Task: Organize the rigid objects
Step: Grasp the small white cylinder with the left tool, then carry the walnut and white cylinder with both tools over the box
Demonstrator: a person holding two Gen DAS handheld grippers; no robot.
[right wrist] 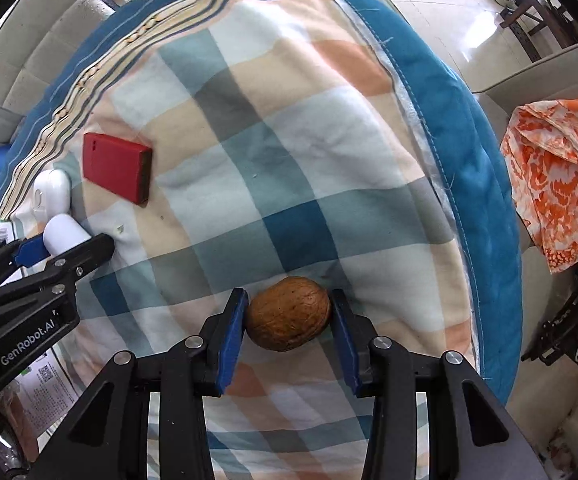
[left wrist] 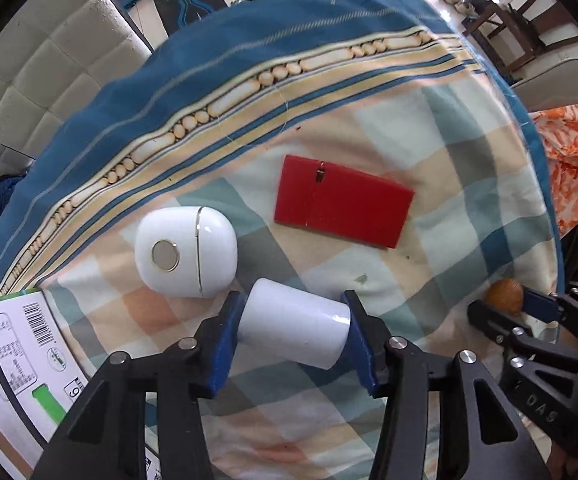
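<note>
Left gripper (left wrist: pixel 293 330): gripping the white cylinder (left wrist: pixel 295 328) between its blue pads.
White case (left wrist: pixel 185 252): lying just beyond the left finger.
Red box (left wrist: pixel 339 212): sitting farther ahead; its metal clasp is showing only in the left view.
Right gripper (right wrist: pixel 287 314): clamping what is probably a walnut (right wrist: pixel 287 314) above the checked blanket (right wrist: pixel 289 160).

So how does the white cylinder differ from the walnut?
The white cylinder is smooth, glossy and straight-sided; the walnut is brown, ridged and egg-shaped. The cylinder sits in the left gripper, near the white case; the walnut sits in the right gripper, away from the other things. Both are clamped between blue pads over the checked blanket.
</note>
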